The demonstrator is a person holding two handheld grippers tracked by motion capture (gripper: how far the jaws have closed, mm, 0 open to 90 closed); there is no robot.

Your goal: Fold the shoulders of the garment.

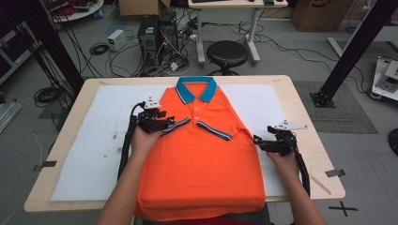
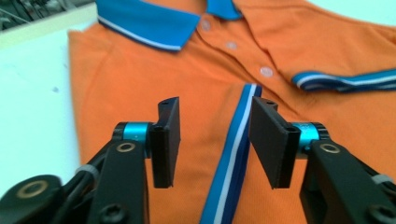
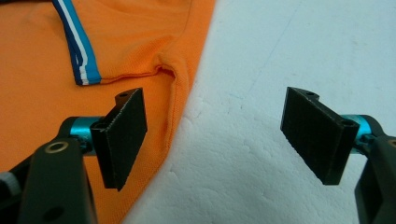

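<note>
An orange polo shirt [image 1: 202, 154] with a blue collar [image 1: 196, 89] lies face up on a white sheet [image 1: 94, 140], both sleeves folded in over the chest. My left gripper [image 1: 169, 121] hovers at the folded left sleeve; its jaws stand open [image 2: 215, 140], the blue-and-white cuff stripe [image 2: 233, 158] runs between them and the pads do not press on it. The other cuff [image 2: 345, 80] lies farther off. My right gripper [image 1: 258, 140] is wide open [image 3: 219, 135] over the shirt's right edge [image 3: 180, 93], one jaw above orange cloth, the other above the white sheet [image 3: 280, 56].
The wooden table [image 1: 300, 112] carries the sheet. The shirt's hem hangs over the near edge. Beyond the far edge stand a black stool [image 1: 227, 54], a computer tower [image 1: 149, 35], tangled cables and a desk. A black frame post [image 1: 352, 51] rises at the right.
</note>
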